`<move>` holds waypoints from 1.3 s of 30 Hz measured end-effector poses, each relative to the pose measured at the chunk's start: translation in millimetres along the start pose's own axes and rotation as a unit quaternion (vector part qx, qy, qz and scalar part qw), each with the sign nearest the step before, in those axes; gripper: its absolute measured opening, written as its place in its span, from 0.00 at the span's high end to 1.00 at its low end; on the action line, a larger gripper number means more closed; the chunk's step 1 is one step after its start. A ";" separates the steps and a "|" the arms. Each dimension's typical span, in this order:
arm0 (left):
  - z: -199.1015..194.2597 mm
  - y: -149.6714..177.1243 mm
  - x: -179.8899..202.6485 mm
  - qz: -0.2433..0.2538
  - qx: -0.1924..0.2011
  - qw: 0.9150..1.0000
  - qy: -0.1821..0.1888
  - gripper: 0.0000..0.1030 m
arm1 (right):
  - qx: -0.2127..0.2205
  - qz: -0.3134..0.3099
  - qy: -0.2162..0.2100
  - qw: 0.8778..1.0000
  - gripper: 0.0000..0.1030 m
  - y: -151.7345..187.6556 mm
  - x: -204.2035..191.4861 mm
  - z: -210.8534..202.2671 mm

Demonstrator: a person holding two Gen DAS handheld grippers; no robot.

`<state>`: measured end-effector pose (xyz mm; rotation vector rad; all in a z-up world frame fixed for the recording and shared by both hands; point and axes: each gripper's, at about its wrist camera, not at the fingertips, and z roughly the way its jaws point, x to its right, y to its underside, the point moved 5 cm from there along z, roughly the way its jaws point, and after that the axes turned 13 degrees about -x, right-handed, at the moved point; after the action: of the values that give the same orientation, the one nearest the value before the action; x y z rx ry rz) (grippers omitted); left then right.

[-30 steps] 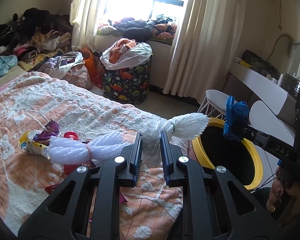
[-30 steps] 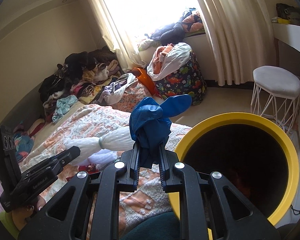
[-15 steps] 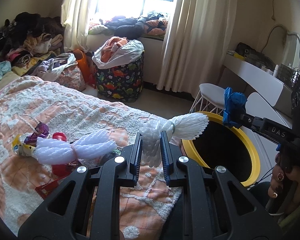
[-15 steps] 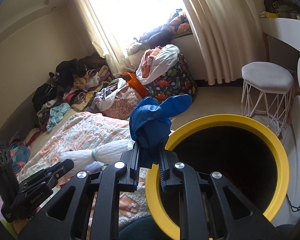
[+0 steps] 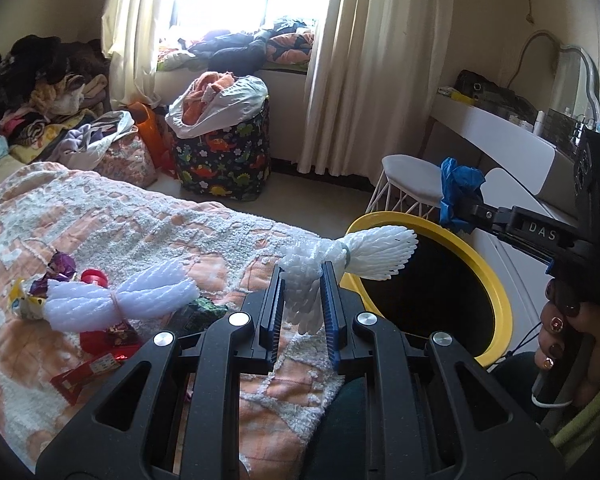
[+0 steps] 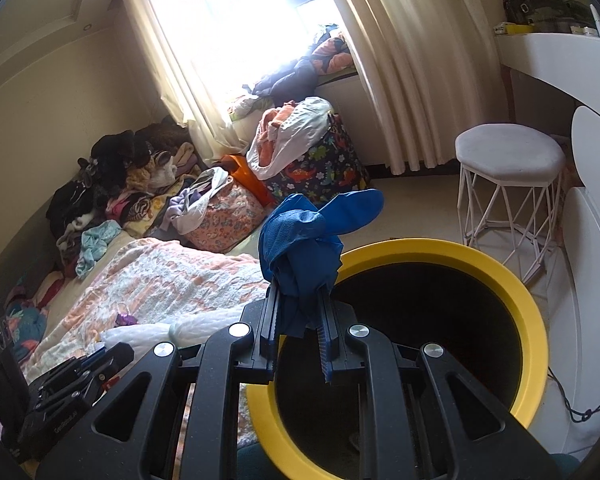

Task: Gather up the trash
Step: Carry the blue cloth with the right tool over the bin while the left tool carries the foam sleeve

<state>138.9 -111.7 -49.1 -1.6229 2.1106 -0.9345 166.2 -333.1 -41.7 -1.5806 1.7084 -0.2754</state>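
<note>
Right gripper (image 6: 298, 330) clamps blue glove (image 6: 300, 248); yellow-rimmed bin (image 6: 528, 320) mouth directly below-right. Left gripper (image 5: 302, 308) pinches white foam net (image 5: 340, 256); bin just right, farther.

Two white foam nets (image 5: 364, 254) (image 5: 118, 300). One blue glove (image 6: 304, 240), one yellow-rimmed bin (image 6: 532, 320). One white stool (image 6: 508, 156), one dinosaur-print hamper (image 5: 224, 164).

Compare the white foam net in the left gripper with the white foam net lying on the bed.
The held foam net is pinched between the left gripper fingers, raised beside the yellow bin; the loose foam net lies flat on the blanket among wrappers. The held one fans out at its tip; the loose one looks longer. Both are white mesh, tied mid-length.
</note>
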 end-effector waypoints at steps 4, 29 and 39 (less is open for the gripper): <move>3.9 0.1 8.7 0.011 -0.003 1.000 0.003 0.88 | -0.001 0.009 0.006 1.000 0.85 -1.2 9.9 -0.1; 36.7 12.3 74.2 0.107 -0.032 0.993 0.027 0.88 | -0.017 0.066 0.042 0.997 0.85 -1.3 63.9 13.0; 51.8 13.6 85.6 0.124 -0.049 0.990 0.038 0.87 | -0.033 0.078 0.045 0.995 0.85 2.4 77.0 21.6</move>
<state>134.2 -206.1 -84.6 -1.3445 2.3770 -0.8362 184.3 -396.0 -87.6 -1.4906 1.9176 -0.2169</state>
